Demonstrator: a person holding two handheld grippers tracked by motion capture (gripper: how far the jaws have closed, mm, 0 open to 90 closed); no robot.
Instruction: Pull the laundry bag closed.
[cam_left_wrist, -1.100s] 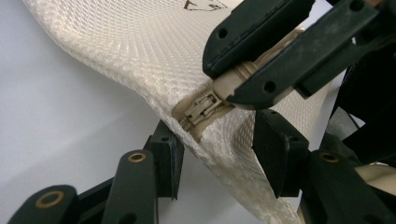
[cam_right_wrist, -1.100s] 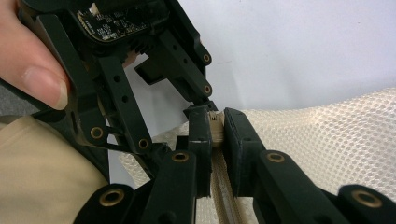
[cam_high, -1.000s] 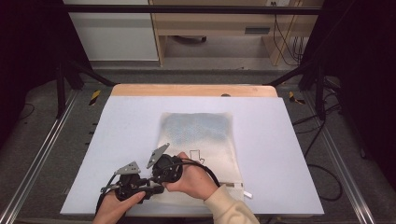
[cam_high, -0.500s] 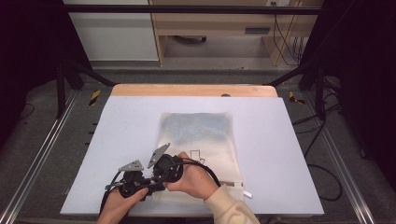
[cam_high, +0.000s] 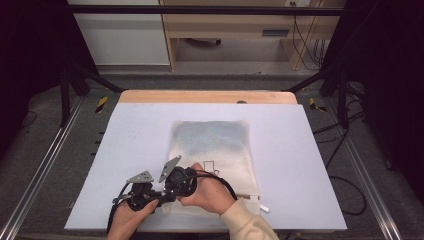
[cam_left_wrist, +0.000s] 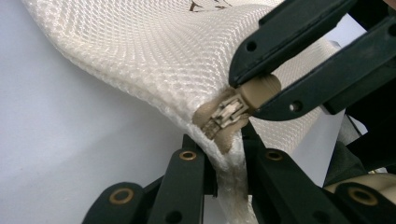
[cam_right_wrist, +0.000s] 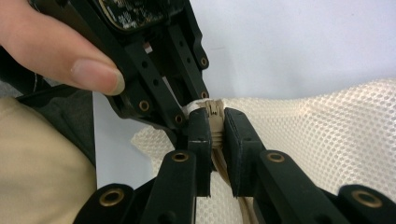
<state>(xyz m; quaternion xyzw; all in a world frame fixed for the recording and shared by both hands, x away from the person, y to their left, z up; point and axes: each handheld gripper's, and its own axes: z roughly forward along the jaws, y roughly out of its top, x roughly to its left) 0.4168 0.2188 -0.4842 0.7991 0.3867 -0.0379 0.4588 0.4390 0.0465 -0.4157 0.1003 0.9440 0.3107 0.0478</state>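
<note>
Between both claws' jaws sits the mesh bag's zipper corner.

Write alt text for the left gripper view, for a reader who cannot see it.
A white mesh bag lies on a pale table, its corner pinched between the shut jaws of the left gripper. Just above, the right gripper clamps the beige zipper pull at that same corner.

Mesh bag: cream woven net cloth, rough. Zip slider: dull metal. Bench: smooth, matt white.
</note>
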